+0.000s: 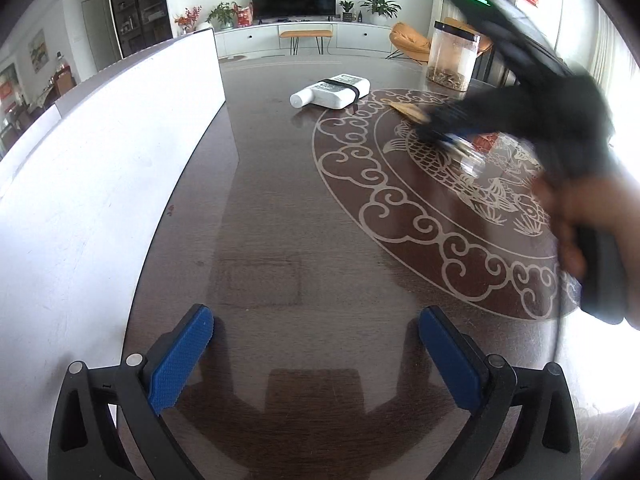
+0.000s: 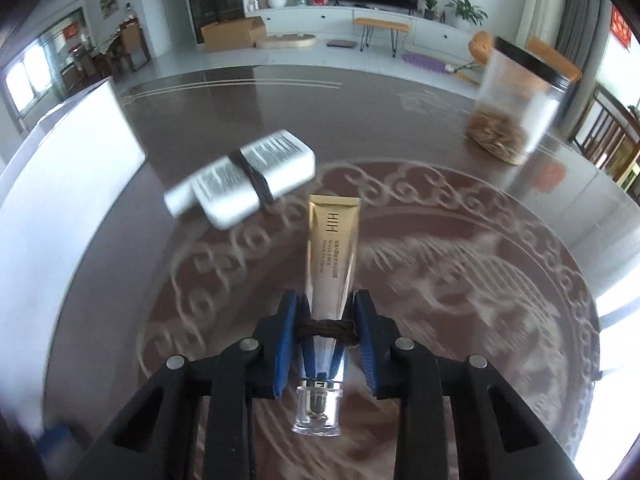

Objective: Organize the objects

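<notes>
The right gripper [image 2: 325,332] clamps the gold cream tube [image 2: 330,256] near its clear cap, lifted for carrying above the table's carved medallion [image 1: 420,216] — the white bottle [image 2: 240,178] beyond it — while the left gripper [image 1: 316,356] hangs open, empty.

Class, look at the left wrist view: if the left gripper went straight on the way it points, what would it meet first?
Probably only the bare table top; the left gripper is open, and the white bottle lies far beyond.
</notes>
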`<state>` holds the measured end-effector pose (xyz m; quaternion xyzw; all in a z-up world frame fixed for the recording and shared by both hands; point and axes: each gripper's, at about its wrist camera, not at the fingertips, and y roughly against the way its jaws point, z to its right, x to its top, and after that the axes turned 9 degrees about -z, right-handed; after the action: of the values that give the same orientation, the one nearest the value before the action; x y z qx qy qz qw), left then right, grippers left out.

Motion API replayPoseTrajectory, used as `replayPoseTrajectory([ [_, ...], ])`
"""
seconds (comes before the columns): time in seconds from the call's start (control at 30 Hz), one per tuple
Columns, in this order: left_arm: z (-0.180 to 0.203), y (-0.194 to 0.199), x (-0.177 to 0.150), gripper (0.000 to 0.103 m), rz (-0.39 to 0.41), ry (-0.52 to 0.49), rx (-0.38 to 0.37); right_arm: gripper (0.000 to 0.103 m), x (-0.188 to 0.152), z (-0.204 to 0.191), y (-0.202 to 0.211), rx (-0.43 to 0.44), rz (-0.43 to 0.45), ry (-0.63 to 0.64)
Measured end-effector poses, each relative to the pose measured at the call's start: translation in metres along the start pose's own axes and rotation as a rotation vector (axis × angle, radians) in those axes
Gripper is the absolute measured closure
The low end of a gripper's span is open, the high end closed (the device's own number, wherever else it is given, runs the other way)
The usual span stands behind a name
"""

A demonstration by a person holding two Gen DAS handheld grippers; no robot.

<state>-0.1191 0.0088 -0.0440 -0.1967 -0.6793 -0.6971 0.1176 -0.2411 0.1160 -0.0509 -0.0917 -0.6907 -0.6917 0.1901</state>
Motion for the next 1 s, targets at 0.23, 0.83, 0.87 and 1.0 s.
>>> replayPoseTrajectory([
  [0.23, 0.001, 0.000, 0.000, 0.000, 0.000, -0.001, 0.000, 0.073, -0.099, 0.053, 0.044, -0.024, 0.074, 0.043],
  [0.83, 0.018, -0.048, 0.105, 0.000, -0.104, -0.139, -0.010, 0.000, -0.165, 0.099, 0.048, 0.003, 0.064, 0.007],
  [0.87, 0.017, -0.052, 0.115, 0.000, -0.109, -0.138, -0.004, 0.000, -0.165, 0.100, 0.048, 0.005, 0.064, 0.006],
  [1.0, 0.005, -0.072, 0.153, 0.000, -0.153, -0.071, -0.031, 0.000, -0.165, 0.100, 0.050, 0.007, 0.063, 0.005],
])
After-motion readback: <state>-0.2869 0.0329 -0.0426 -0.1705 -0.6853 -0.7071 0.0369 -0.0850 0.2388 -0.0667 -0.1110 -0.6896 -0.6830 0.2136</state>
